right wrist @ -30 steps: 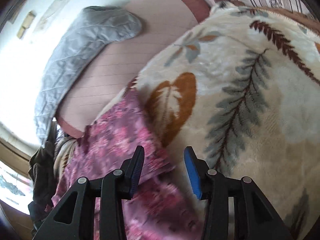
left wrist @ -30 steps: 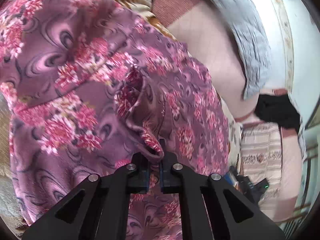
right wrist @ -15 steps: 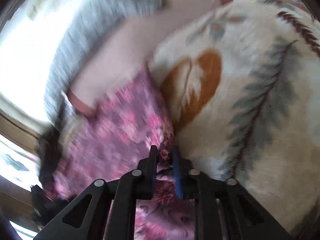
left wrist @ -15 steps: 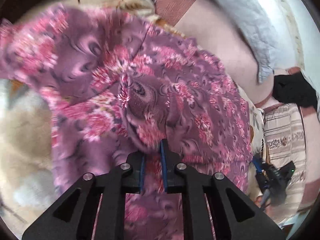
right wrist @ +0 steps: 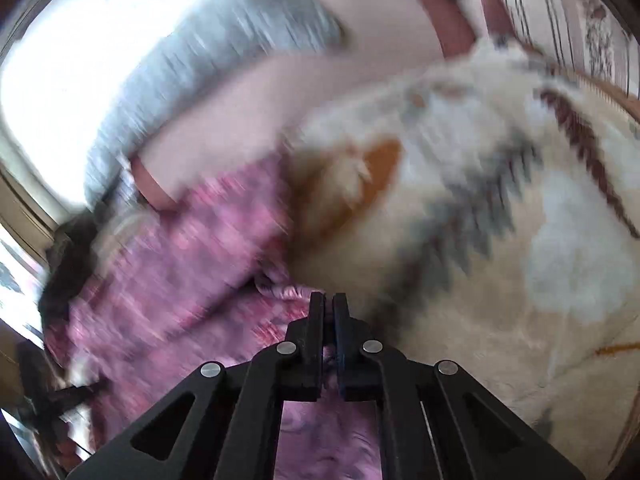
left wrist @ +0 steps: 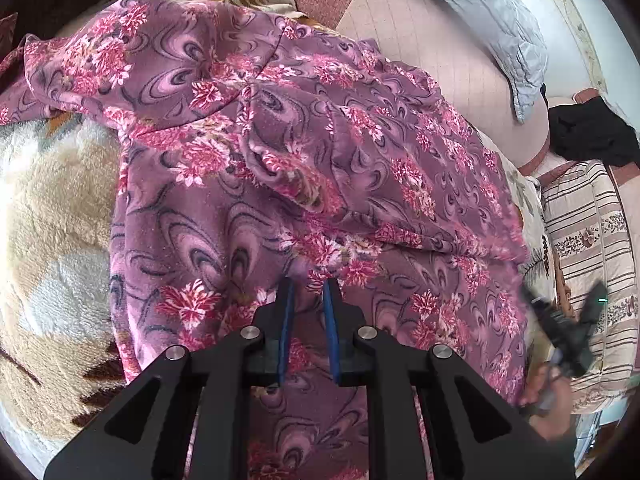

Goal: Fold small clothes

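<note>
A purple garment (left wrist: 304, 160) printed with pink flowers and dark swirls lies crumpled on a cream plush blanket (left wrist: 52, 216) with a leaf pattern. Its cloth is bunched into several folds and ridges, one thick fold running across the middle, and a rumpled part stretches toward the upper left in the left wrist view. In the blurred right wrist view the same garment (right wrist: 192, 264) fills the lower left, with the blanket (right wrist: 500, 280) to its right.

The left hand-held gripper (left wrist: 308, 292) hangs over the near part of the garment. Its jaws are opening, a narrow gap between the blue pads, and a small ridge of cloth sits at the fingertips; whether the pads still press on it I cannot tell.

The right hand-held gripper (right wrist: 328, 300) has its jaws pressed together at the garment's edge, beside the blanket, with purple cloth pinched between them.

A grey quilted cover (left wrist: 488, 20) lies beyond on a pink sheet (left wrist: 432, 52).
</note>
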The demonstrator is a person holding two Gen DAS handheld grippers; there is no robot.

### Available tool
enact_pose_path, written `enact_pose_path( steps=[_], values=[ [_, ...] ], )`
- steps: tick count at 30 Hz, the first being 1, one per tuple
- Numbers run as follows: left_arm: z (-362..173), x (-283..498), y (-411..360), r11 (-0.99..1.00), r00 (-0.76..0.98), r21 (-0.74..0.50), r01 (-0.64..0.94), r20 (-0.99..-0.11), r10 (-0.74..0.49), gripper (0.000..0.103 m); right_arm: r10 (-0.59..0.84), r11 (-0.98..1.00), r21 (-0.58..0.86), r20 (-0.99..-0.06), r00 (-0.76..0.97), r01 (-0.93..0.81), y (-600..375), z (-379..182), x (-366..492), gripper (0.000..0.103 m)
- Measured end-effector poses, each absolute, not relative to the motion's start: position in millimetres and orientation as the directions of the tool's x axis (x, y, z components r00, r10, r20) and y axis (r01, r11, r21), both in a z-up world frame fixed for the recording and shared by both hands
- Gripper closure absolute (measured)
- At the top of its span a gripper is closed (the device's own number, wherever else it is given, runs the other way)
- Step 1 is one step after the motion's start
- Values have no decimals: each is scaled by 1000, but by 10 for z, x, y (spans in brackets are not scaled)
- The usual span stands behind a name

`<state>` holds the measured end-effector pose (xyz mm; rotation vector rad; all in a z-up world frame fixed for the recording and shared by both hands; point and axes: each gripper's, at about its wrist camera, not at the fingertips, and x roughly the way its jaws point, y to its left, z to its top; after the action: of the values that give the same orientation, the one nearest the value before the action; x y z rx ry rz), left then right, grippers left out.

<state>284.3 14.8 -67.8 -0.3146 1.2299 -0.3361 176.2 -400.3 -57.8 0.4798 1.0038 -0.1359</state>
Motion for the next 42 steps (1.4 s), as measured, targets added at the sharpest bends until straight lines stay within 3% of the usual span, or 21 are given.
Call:
enact_pose_path(
  steps=[2,4,6,8,11,16,21,24,32,35,37,42],
  values=[
    [-622,2819,189,904,287,-424,59,-860,-422,91,76,890,314,-816,573,329,-3942,-420,1688,95],
    [-542,2735,230,892,312,-448,65,-840,-445,87,123,867,406,-737,665,289,-3875,-167,1542,91],
    [-500,2644,262,873,337,-484,65,-813,-475,67,176,857,461,-680,711,229,-3744,-65,1437,88],
    [-557,2573,239,875,353,-482,54,-810,-468,57,201,868,452,-700,685,207,-3587,-147,1384,77],
    [-671,2552,155,902,341,-425,76,-839,-424,58,178,896,364,-819,546,253,-3404,-504,1501,81],
    [-380,2662,232,841,393,-531,98,-756,-523,57,162,898,383,-744,648,215,-3146,-131,1632,77],
    [-188,2715,517,829,539,-555,61,-681,-496,57,277,904,419,-721,636,81,-2527,30,2149,76],
    [-171,2769,798,852,581,-523,-1,-694,-425,57,316,917,400,-722,615,-1,-2139,-5,2413,74],
    [-281,2920,1715,755,622,-612,-235,-692,-367,56,476,856,511,-719,507,-80,-1149,-529,2996,75],
    [-213,2888,2116,750,668,-590,-300,-691,-276,53,419,892,435,-691,590,-125,-1034,-607,2834,73],
    [-203,2873,2356,759,679,-547,-354,-708,-193,47,425,888,444,-687,589,-122,-1045,-602,2834,73],
    [-246,3004,2853,785,645,-432,-444,-762,-53,46,464,860,496,-658,594,-122,-1099,-649,2848,73]
  ],
)
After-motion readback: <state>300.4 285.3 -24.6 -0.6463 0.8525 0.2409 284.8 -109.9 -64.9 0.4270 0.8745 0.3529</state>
